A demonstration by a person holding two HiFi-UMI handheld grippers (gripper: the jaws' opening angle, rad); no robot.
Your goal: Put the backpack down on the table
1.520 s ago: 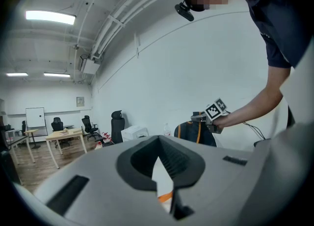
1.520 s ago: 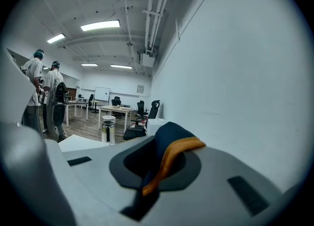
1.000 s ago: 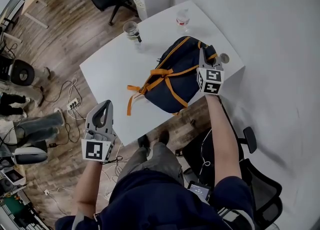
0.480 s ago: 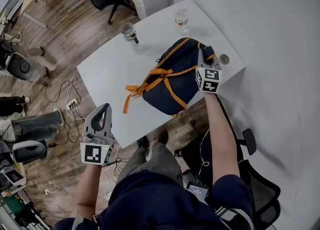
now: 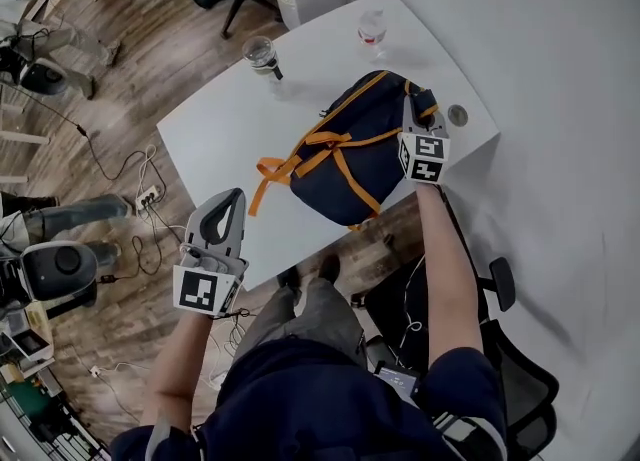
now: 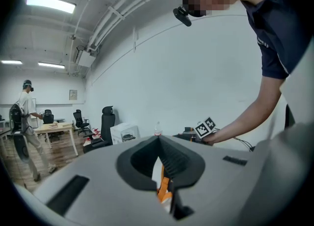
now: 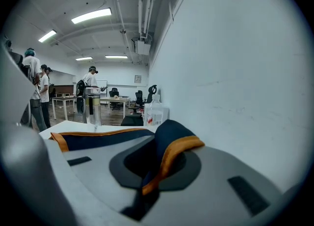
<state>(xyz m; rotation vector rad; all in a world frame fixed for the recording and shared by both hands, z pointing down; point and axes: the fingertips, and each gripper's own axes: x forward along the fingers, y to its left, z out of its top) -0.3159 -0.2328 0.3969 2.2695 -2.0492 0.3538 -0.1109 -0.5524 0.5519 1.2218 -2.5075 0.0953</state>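
Note:
A navy backpack [image 5: 355, 144] with orange straps lies on the white table [image 5: 220, 129], its lower end at the table's near edge. My right gripper [image 5: 416, 107] is at the backpack's right top end, shut on its navy, orange-trimmed handle [image 7: 174, 144]; in the right gripper view [image 7: 156, 146] the handle runs between the closed jaws. My left gripper [image 5: 224, 211] hovers by the table's near-left edge, apart from the backpack, with its jaws together and nothing held. In the left gripper view [image 6: 158, 140] an orange strap [image 6: 163, 188] shows below the jaw tips.
A clear tumbler [image 5: 262, 54] and a plastic bottle [image 5: 371, 27] stand at the table's far side. A small round thing [image 5: 457, 115] sits by the right corner. An office chair [image 5: 505, 349] is behind me at right, and cables [image 5: 140, 189] lie on the floor at left.
My right gripper has come down with the backpack. My left gripper has moved in toward the table's near edge.

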